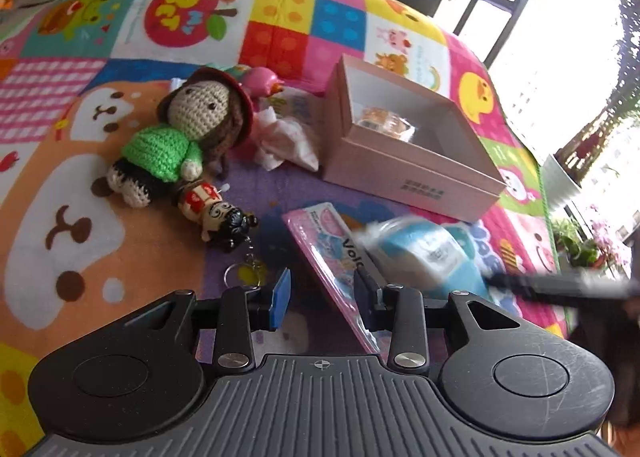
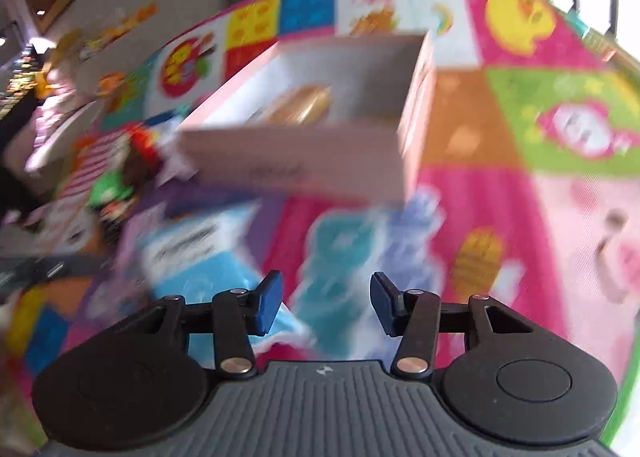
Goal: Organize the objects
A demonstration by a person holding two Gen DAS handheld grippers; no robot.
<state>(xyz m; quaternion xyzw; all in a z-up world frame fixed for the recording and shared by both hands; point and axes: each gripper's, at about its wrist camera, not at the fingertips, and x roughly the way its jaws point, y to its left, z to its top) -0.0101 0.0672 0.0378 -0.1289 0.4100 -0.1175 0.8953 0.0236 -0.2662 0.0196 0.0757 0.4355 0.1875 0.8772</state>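
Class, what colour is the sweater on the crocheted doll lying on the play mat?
Bright green; the crocheted doll's sweater shows best in the left wrist view.

— What can't you make out?
— The right wrist view is smeared throughout; the pink box [image 2: 304, 161] holds something golden [image 2: 300, 103] too blurred to name.
— And the left wrist view?
— A pale blue packet [image 1: 428, 257] is blurred, hiding part of the pink card [image 1: 332, 253]. The print on that box's [image 1: 404, 177] side is too small to read.
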